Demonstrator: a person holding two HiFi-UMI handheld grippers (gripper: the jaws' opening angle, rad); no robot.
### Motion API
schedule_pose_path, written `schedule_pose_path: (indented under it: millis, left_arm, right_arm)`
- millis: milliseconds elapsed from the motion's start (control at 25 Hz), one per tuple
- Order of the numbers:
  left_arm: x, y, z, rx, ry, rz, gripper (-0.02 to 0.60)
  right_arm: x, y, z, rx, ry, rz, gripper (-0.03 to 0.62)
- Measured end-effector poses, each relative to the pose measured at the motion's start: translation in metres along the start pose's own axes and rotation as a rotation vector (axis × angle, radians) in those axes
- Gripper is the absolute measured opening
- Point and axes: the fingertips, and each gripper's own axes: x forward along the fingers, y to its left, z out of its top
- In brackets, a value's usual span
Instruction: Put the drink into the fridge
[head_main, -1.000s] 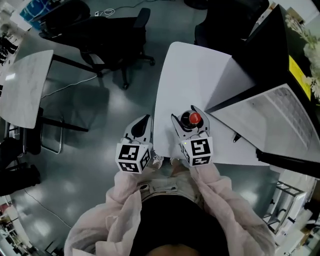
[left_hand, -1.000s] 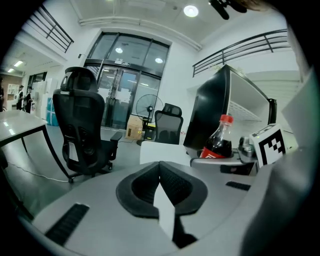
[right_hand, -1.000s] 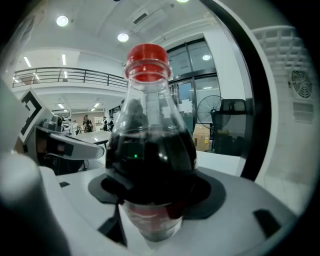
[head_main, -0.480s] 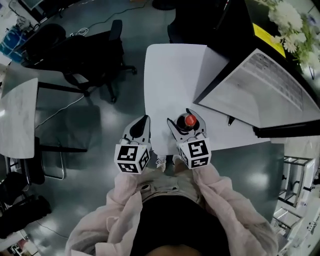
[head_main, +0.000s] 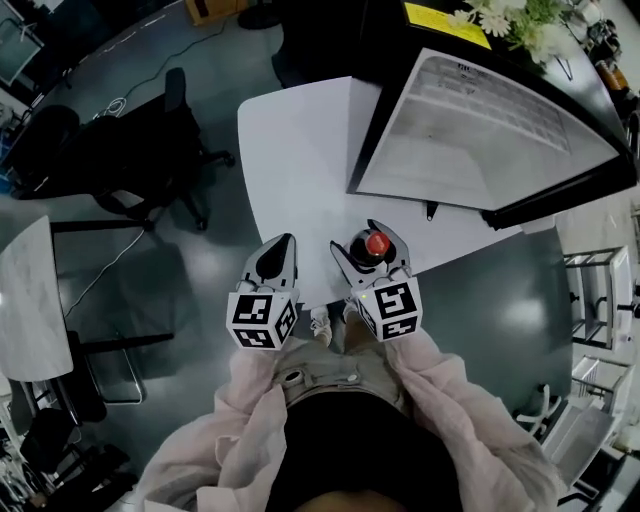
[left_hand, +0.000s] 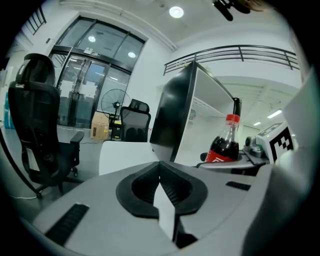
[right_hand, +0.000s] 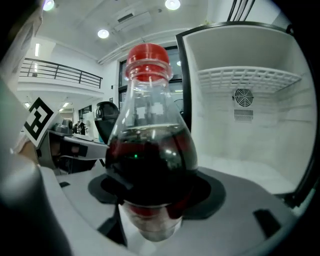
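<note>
My right hand-held gripper was clenched around the cola bottle. It held the bottle upright, red cap on top, over the near edge of the white counter, facing the open fridge. My left hand-held gripper hung beside it, jaws pressed together on nothing.

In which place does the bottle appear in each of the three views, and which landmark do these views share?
Head view: the bottle is just below centre, red cap up, in the right gripper.
Left gripper view: at the right, at middle height.
Right gripper view: it fills the centre.
Shared landmark: the open fridge, beyond the bottle in both gripper views.
</note>
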Motion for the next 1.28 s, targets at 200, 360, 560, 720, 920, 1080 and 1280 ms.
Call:
schedule_pose_path:
  millis: [200, 360, 560, 720, 920, 1080, 1280]
  left_arm:
    - [0.017, -0.03, 0.001, 0.029, 0.008, -0.078, 0.011]
    - [0.031, -0.054, 0.001, 0.053, 0.022, -0.136, 0.011]
    - [0.05, -0.083, 0.003, 0.076, 0.033, -0.192, 0.011]
    - [0.068, -0.104, 0.004, 0.093, 0.045, -0.234, 0.011]
    - [0.09, -0.129, 0.008, 0.115, 0.049, -0.28, 0.011]
    - [0.103, -0.148, 0.01, 0.124, 0.05, -0.317, 0.011]
    - [0.117, -0.165, 0.013, 0.139, 0.054, -0.346, 0.011]
  right_arm:
    - [-0.026, -0.022, -0.01, 0.013, 0.005, -0.075, 0.308]
    - [-0.046, -0.042, -0.015, 0.038, 0.004, -0.133, 0.308]
    - [-0.066, -0.072, -0.021, 0.061, 0.008, -0.192, 0.308]
    - [-0.078, -0.098, -0.024, 0.075, 0.013, -0.239, 0.308]
    - [-0.091, -0.133, -0.021, 0.132, 0.032, -0.288, 0.308]
    - [-0.097, -0.159, -0.01, 0.144, 0.022, -0.31, 0.308]
    - [-0.101, -0.191, 0.002, 0.157, 0.015, -0.33, 0.308]
